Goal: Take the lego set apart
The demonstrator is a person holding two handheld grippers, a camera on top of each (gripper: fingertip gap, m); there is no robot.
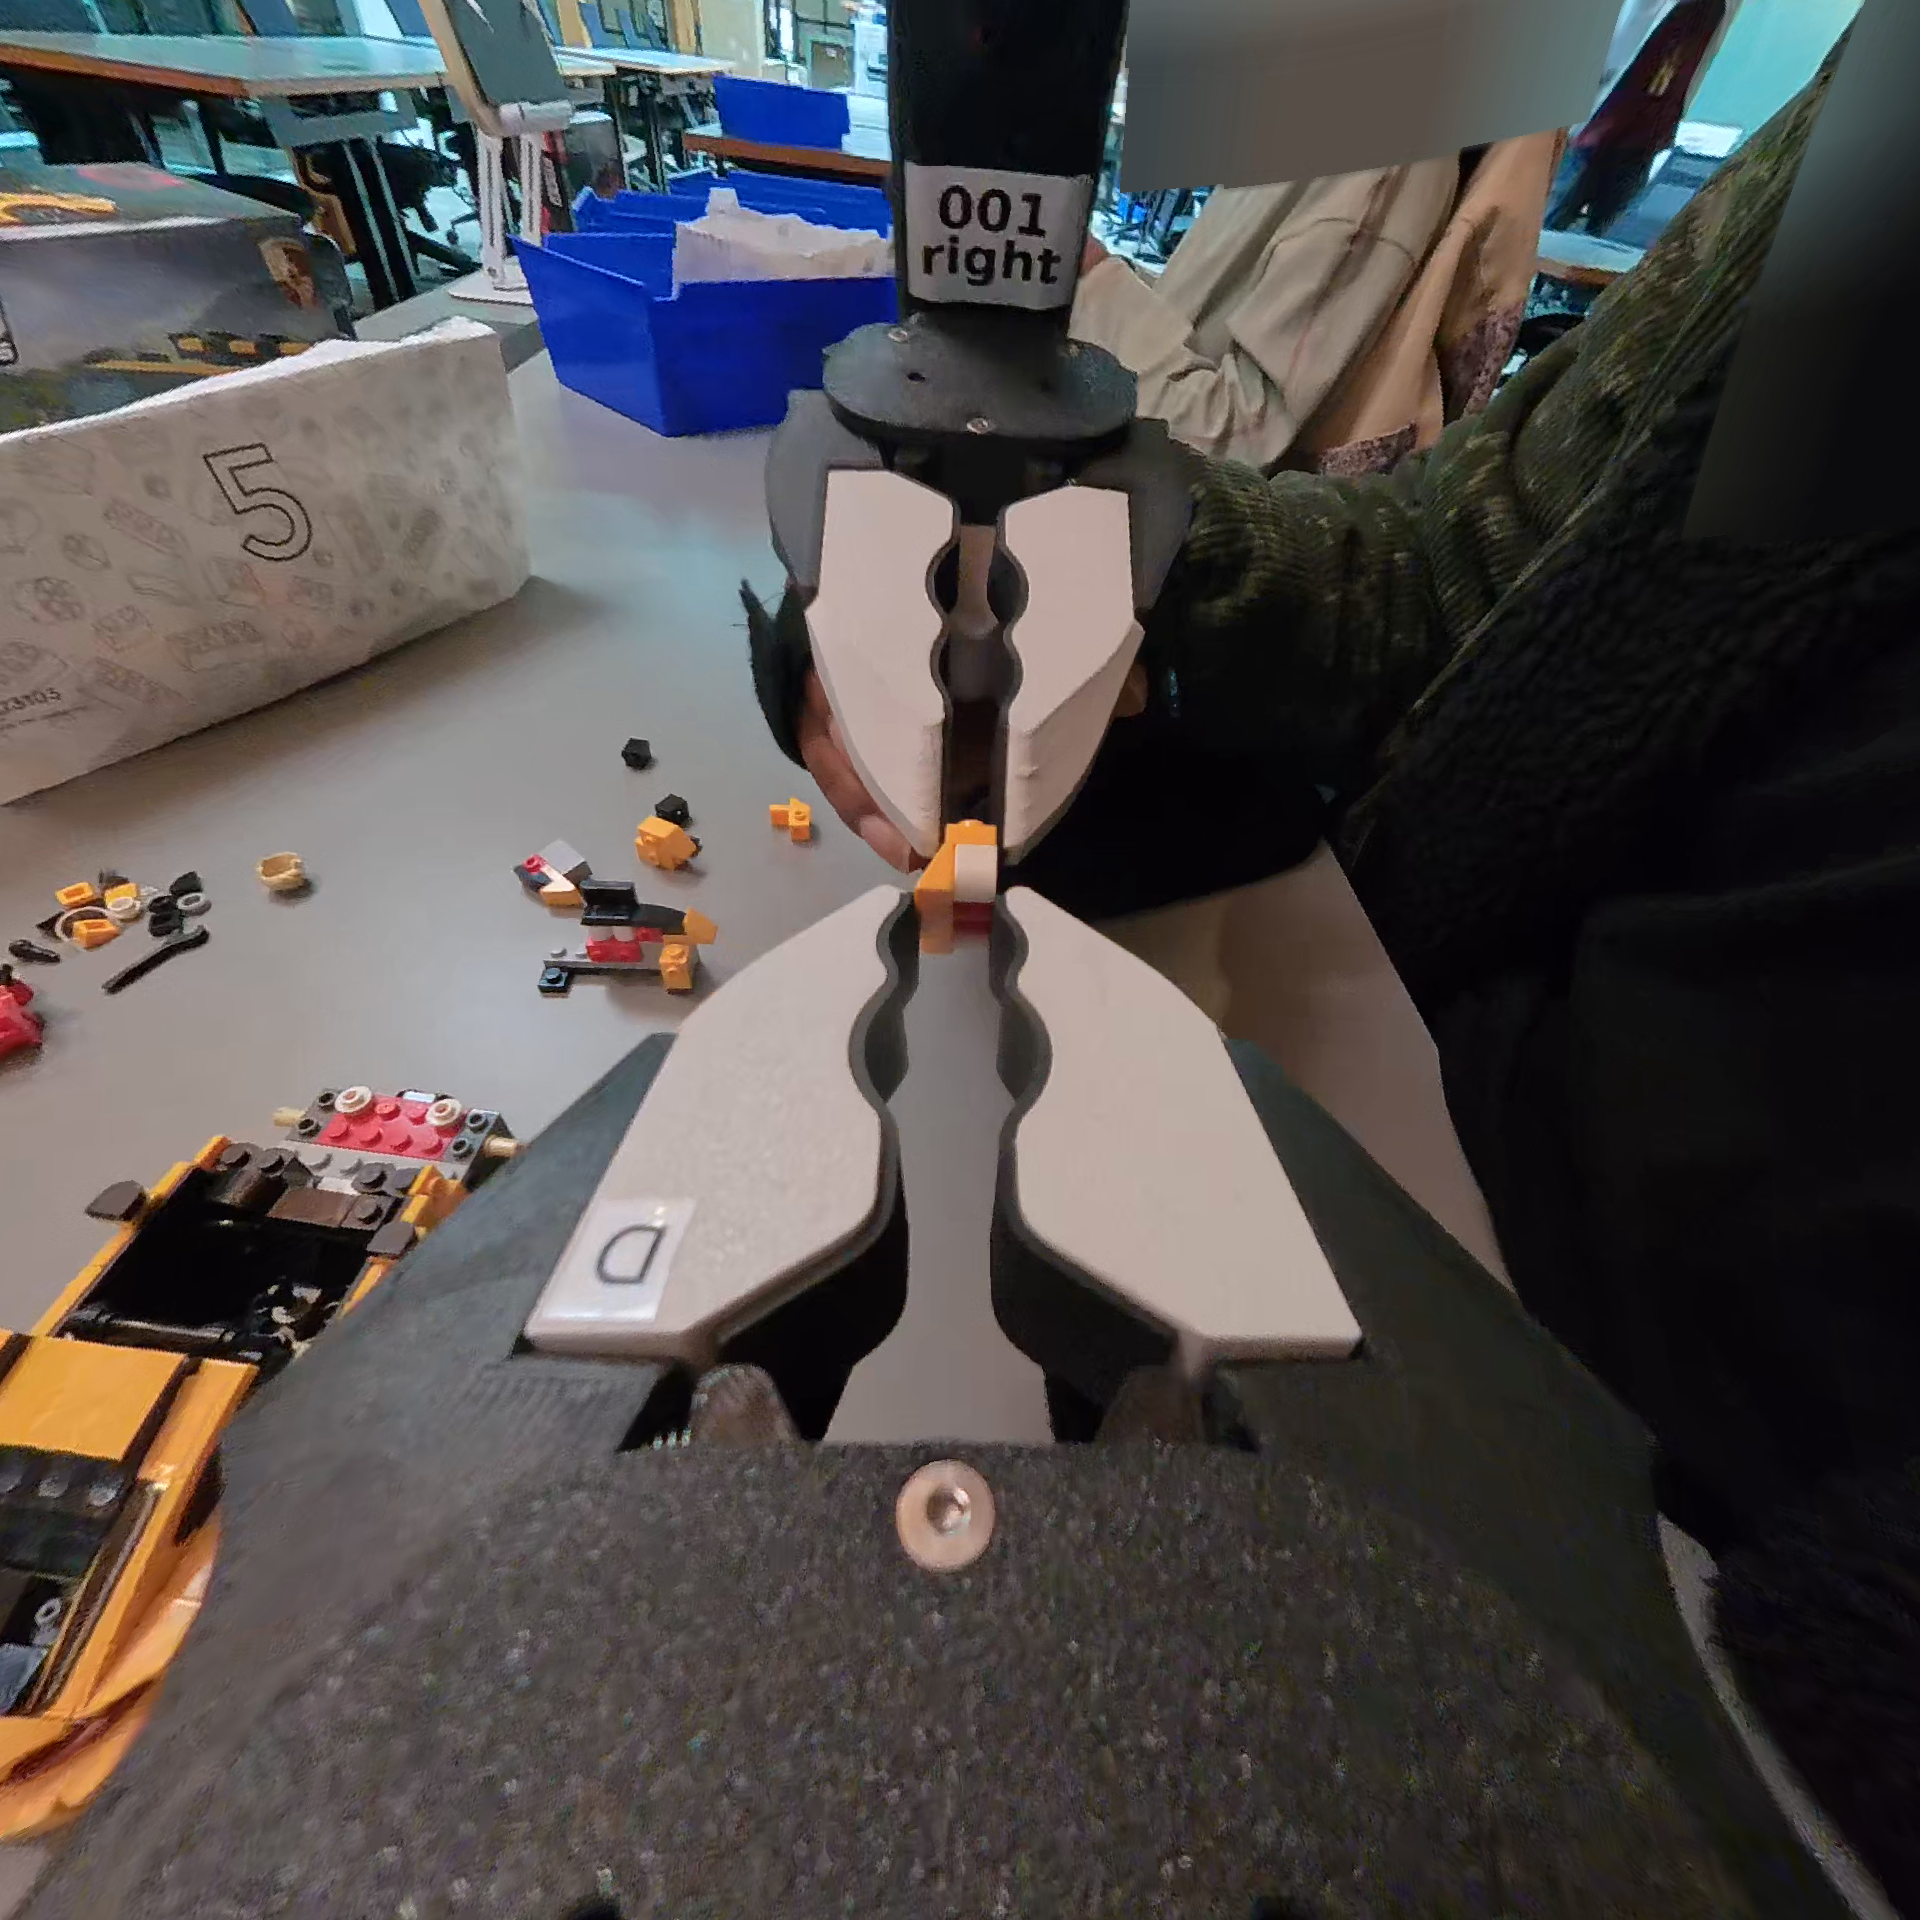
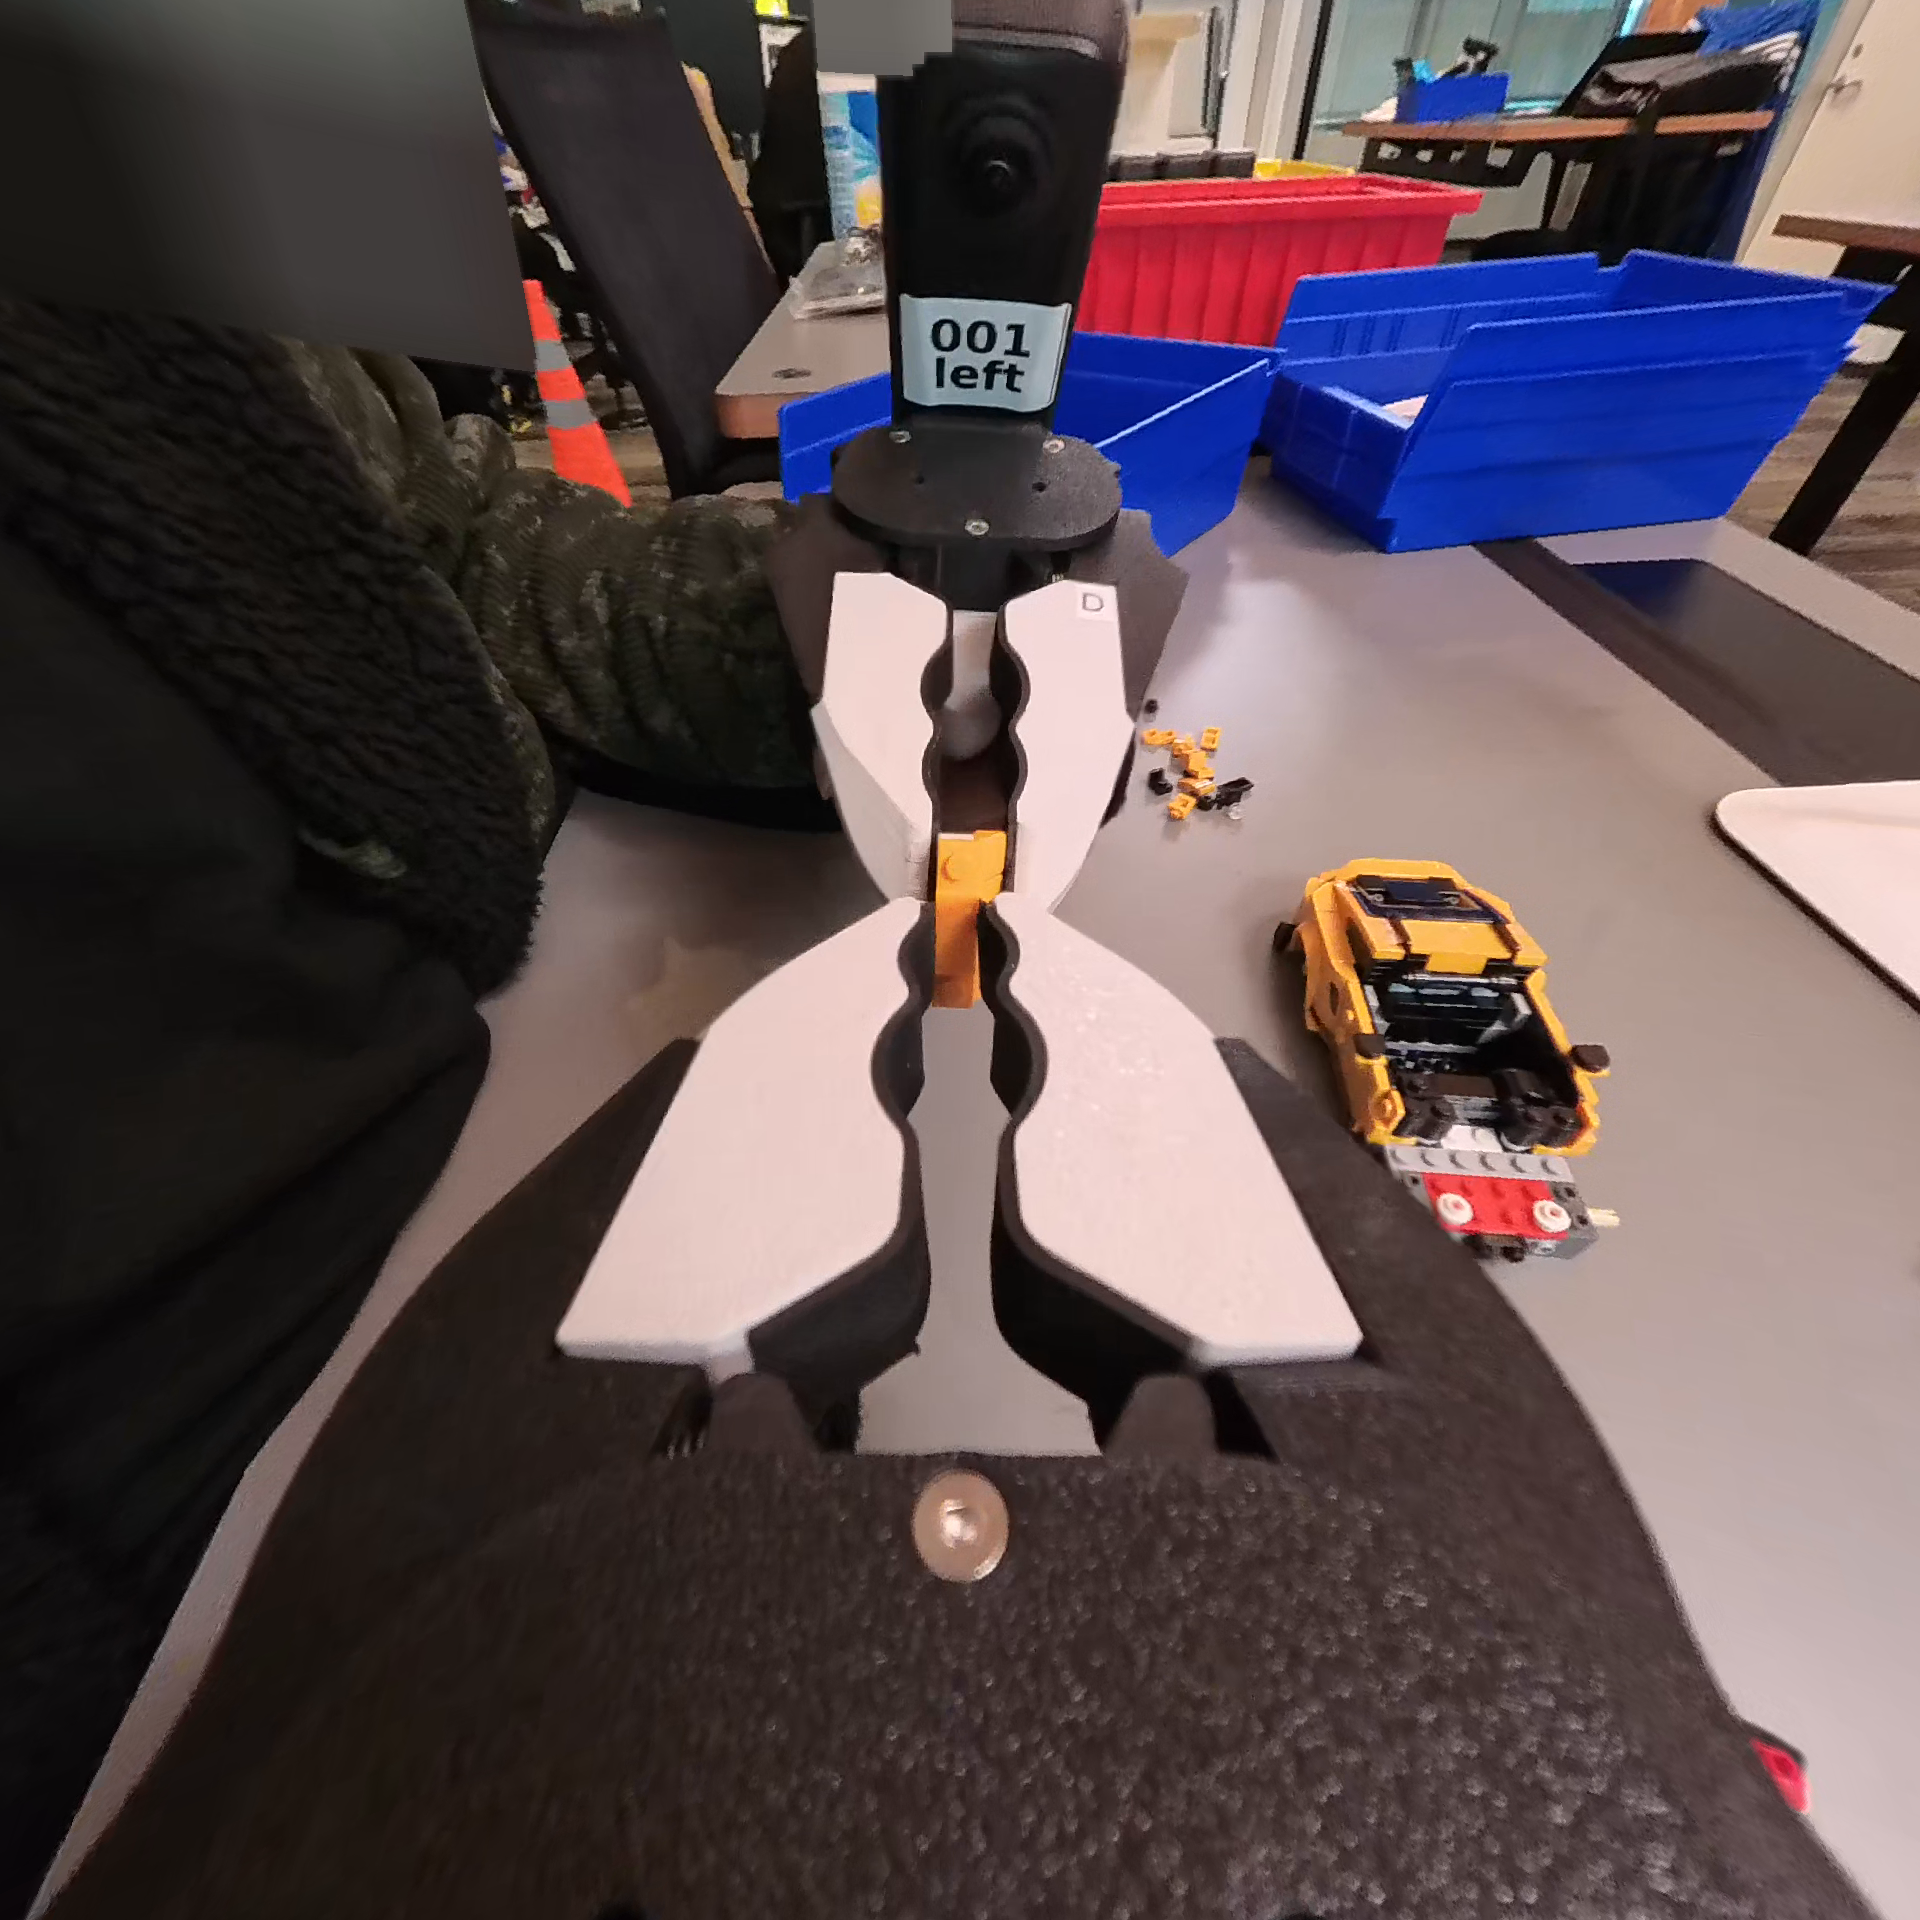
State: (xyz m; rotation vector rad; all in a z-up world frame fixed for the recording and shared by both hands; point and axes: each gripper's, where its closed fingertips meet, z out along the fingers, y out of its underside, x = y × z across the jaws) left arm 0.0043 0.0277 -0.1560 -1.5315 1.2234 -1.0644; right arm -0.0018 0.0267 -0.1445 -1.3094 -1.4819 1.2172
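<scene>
A small orange, white and red lego piece [image 1: 961, 878] is held in the air between both grippers, which meet tip to tip above the grey table. My left gripper [image 1: 951, 925] is shut on its near end in the left wrist view. My right gripper [image 1: 966, 826] comes from the far side and is shut on its other end. In the right wrist view the piece [image 2: 956, 966] shows orange between my right gripper [image 2: 958, 912] and the left gripper [image 2: 971, 857]. The partly stripped yellow lego car [image 1: 156, 1299] [image 2: 1444, 1018] sits on the table.
Loose lego parts lie on the table [image 1: 623, 925] [image 1: 114, 914] [image 2: 1195, 774]. A white numbered box [image 1: 249, 551] stands far left. Blue bins [image 1: 707, 312] [image 2: 1558, 416] and a red bin [image 2: 1268, 249] stand at the back. A white board [image 2: 1849, 883] lies at the right edge. The partly stripped yellow lego car [image 2: 1444, 1018] is about equally far from each gripper, around 15 cm.
</scene>
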